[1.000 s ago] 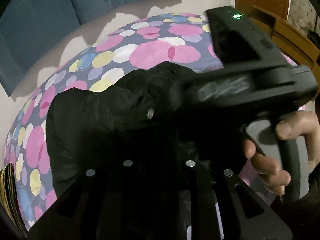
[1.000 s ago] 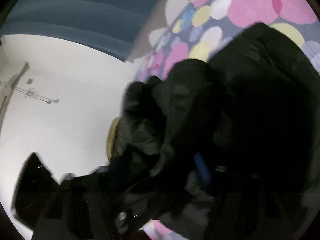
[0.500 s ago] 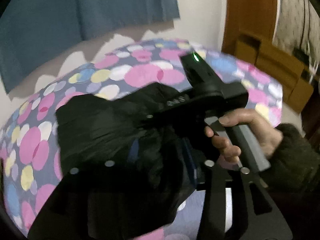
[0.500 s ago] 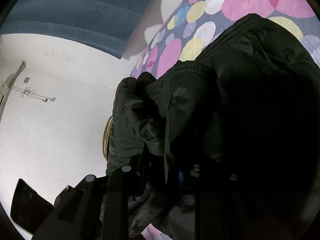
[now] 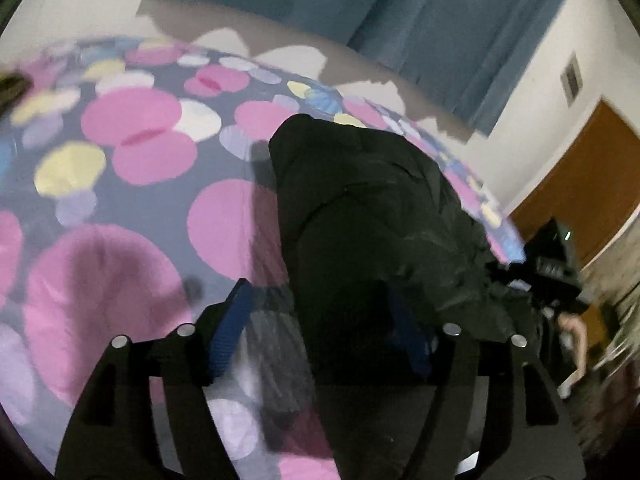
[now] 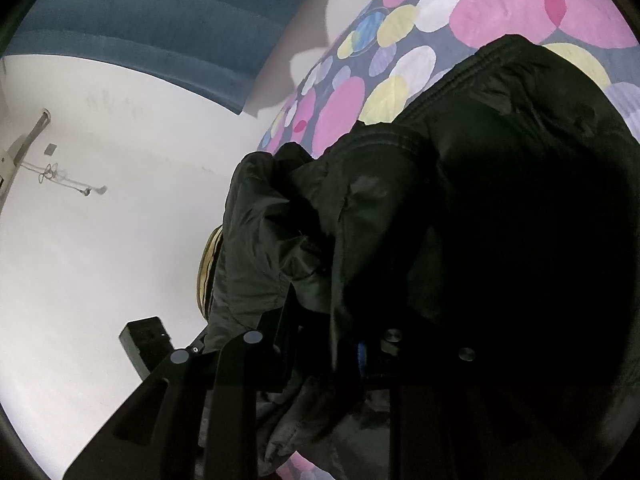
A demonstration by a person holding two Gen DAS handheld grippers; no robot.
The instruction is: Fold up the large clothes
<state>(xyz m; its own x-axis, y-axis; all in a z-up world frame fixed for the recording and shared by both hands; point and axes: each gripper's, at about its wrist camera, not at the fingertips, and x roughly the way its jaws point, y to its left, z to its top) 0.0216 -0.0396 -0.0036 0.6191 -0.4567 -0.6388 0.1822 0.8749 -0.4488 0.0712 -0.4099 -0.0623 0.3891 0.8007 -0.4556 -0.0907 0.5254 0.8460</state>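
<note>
A black padded jacket point(image 5: 372, 216) lies bunched on a bed with a sheet of pink, yellow and white circles point(image 5: 132, 120). My left gripper point(image 5: 320, 328) is open, its blue-padded fingers point(image 5: 230, 330) spread; the jacket's near edge lies between them, over the right finger. My right gripper point(image 6: 340, 344) is shut on a fold of the jacket point(image 6: 500, 200) and holds it bunched above the bed. The right gripper also shows at the right edge of the left wrist view point(image 5: 556, 268).
Blue curtains point(image 5: 420, 28) hang on the white wall behind the bed. A brown wooden door point(image 5: 584, 188) stands at the right. A striped yellow object point(image 6: 208, 268) peeks out beside the jacket. A white wall point(image 6: 100, 240) fills the left of the right wrist view.
My left gripper has opened, let go of the jacket and swung left, away from the right gripper. My right gripper still holds its fold and has barely moved.
</note>
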